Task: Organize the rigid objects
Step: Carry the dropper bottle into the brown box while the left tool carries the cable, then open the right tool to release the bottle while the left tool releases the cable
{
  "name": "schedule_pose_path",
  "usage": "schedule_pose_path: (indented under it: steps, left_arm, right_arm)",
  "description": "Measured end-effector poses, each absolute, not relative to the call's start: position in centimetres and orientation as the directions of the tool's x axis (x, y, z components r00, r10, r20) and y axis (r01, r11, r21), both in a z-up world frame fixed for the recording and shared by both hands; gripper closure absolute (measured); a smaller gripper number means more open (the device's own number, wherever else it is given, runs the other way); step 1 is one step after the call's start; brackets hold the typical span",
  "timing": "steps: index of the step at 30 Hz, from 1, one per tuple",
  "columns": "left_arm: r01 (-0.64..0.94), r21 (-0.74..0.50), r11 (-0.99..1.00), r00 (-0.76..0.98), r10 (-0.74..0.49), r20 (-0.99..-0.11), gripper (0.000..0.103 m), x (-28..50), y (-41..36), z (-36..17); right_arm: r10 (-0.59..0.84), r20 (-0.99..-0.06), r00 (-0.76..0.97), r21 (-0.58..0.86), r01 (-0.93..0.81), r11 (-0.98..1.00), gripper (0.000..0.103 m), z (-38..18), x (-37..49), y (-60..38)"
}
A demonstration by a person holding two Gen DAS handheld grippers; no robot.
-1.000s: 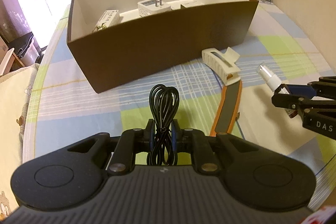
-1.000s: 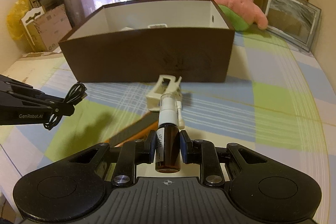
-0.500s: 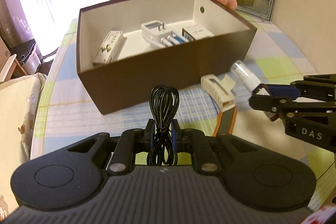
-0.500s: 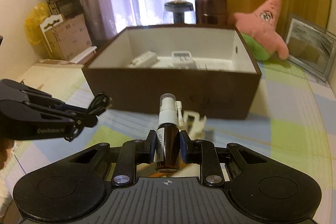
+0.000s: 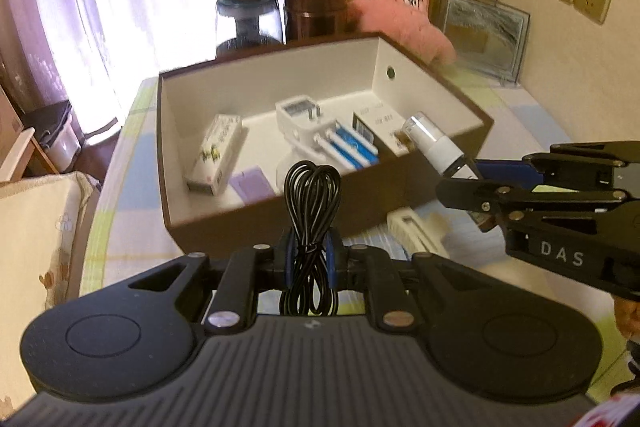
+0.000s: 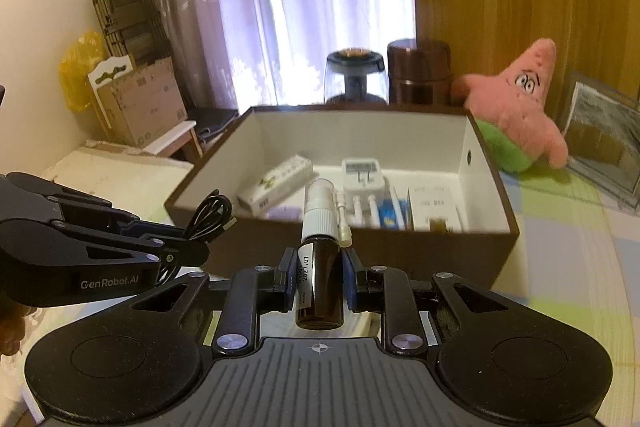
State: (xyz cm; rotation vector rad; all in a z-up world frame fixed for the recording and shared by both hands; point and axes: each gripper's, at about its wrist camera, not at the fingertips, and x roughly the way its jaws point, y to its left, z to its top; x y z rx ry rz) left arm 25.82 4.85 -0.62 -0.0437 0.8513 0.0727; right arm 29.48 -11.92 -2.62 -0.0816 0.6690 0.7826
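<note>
Starting at the left: left gripper [image 5: 310, 259] clamped on a coiled black cable [image 5: 312, 223], fingers [image 5: 289, 259] pressed against the bundle from both sides, loops standing upright between them, held above the tabletop [image 5: 132, 163] just in front of the brown box [image 5: 280, 223]. Seen from the right wrist view as a black arm entering from the left, cable [image 6: 210, 217] dangling at its tip near the box's front left corner.

Further right, inside the open box [image 6: 400, 251], white interior: a small white carton [image 5: 218, 155] at the left, a lilac card [image 5: 254, 183] lying flat beside it, a white plug adapter [image 5: 300, 117] near the middle, blue-and-white tubes [image 5: 348, 147] next to it, a white box with print [image 5: 380, 119] toward the right wall.

Right again: right gripper [image 6: 318, 281] closed tight on a brown spray bottle [image 6: 320, 283], white nozzle [image 6: 318, 207] pointing forward over the box's near wall. From the left wrist view, nozzle end [image 5: 430, 139] hanging just above the box's right front corner.

Below that, on the checked tabletop, a white clip [image 5: 416, 233] lying just outside the box's front wall.

Behind the box, left to right: dark glass jar [image 5: 248, 17], brown canister [image 5: 314, 7], pink starfish plush [image 6: 516, 107], framed picture [image 5: 484, 31].
</note>
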Motion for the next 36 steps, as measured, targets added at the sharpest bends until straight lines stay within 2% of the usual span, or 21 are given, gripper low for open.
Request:
schedule_pose_path:
  steps: [15,36]
  left_arm:
    - [-0.099,-0.026,0.995,0.666,0.047,-0.744,0.091,33.1,7.3,0.8]
    - [-0.117,-0.013,0.993,0.601,0.060,-0.797,0.091,42.4,10.6,-3.2]
  right_arm:
    - [0.626,-0.560,0.543,0.168,-0.666,0.727,0.083,-1.0,36.2,-9.2]
    - [0.550,-0.655,0.518,0.169,-0.610,0.774,0.083,-4.8,45.9,-5.9]
